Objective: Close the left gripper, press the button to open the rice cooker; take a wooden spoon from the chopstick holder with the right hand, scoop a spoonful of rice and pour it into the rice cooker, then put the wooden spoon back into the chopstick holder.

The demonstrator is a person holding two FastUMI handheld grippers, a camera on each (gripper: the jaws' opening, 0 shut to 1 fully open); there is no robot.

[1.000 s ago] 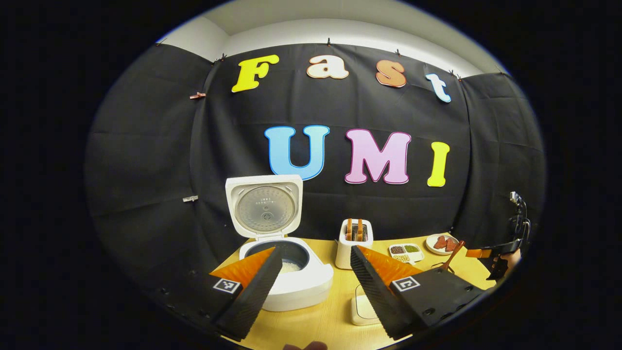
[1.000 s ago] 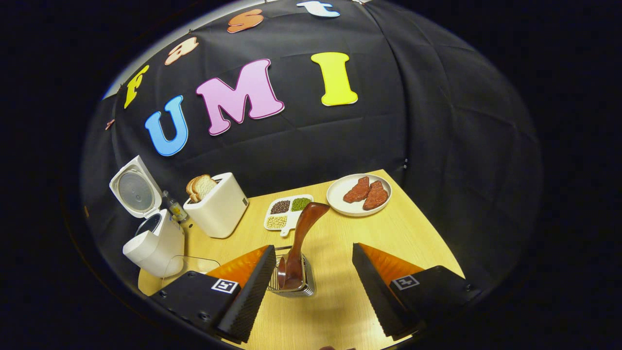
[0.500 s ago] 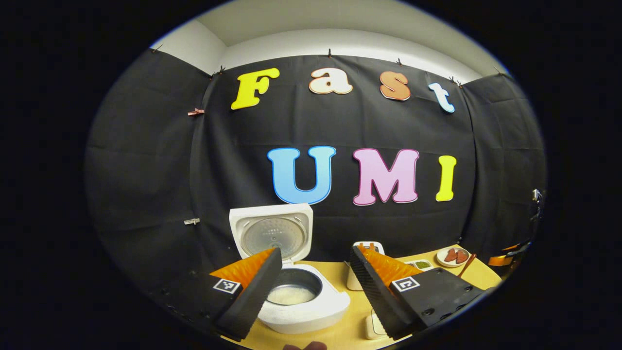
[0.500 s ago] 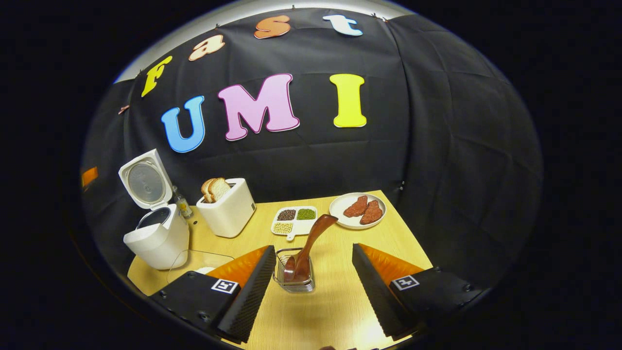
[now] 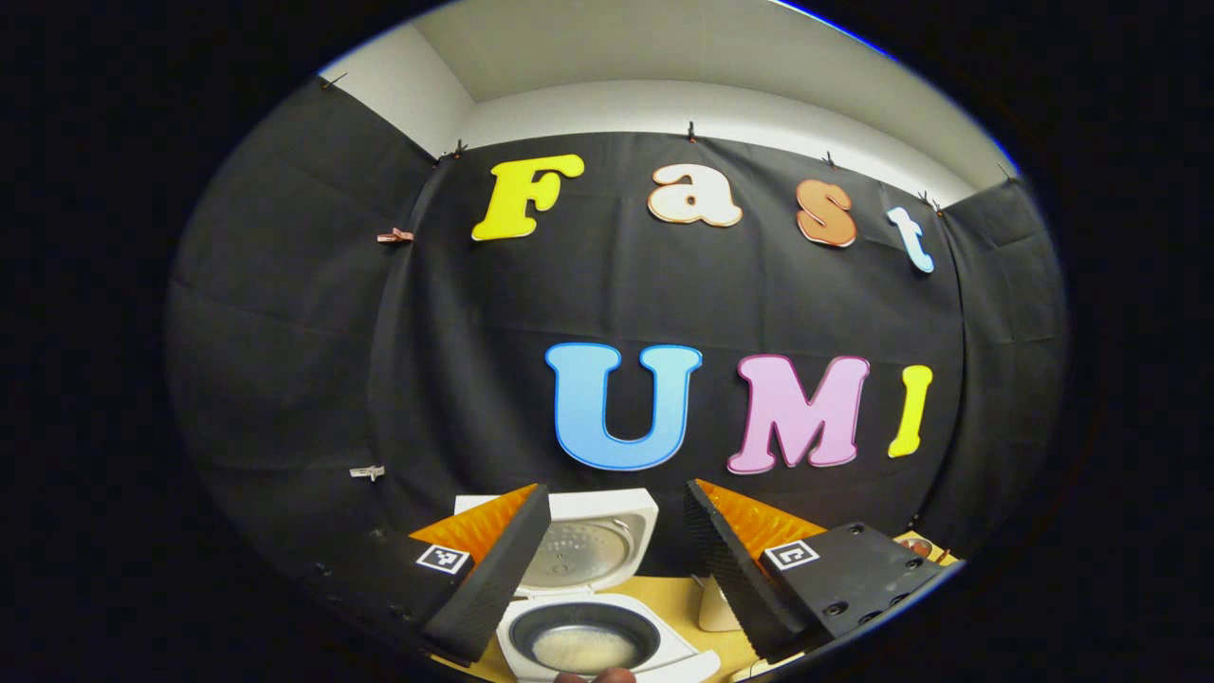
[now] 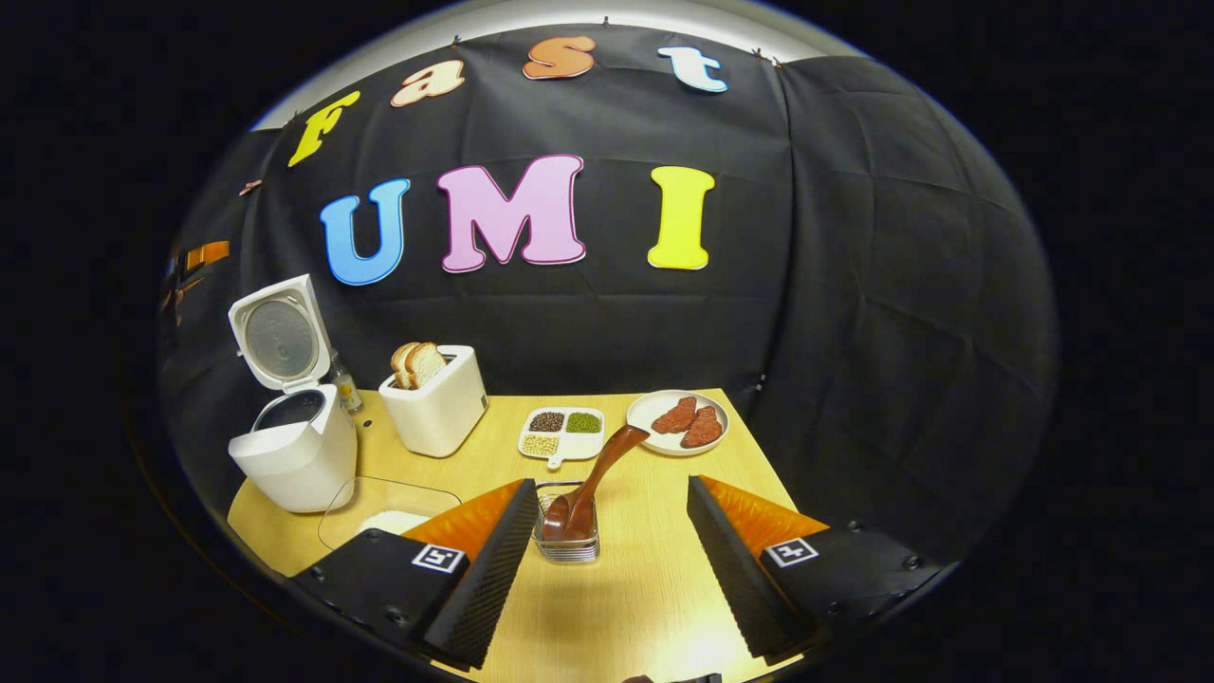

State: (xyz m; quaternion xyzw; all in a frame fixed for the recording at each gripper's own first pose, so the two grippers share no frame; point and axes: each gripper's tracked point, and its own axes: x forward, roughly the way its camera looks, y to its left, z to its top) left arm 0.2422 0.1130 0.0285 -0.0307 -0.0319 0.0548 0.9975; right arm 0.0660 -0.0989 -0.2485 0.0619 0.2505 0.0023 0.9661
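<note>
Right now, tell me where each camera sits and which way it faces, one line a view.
Left gripper view: rides on the left gripper, looking over the open rice cooker toward the wall; own jaws apart at the bottom.
Right gripper view: rides on the right gripper, looking down across the table at the wooden spoon in the chopstick holder; own jaws apart.
Shared: the rice cooker, lid up.

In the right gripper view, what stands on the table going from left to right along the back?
Rice cooker, lid up → toaster with bread → divided dish of grains → plate of meat.
</note>
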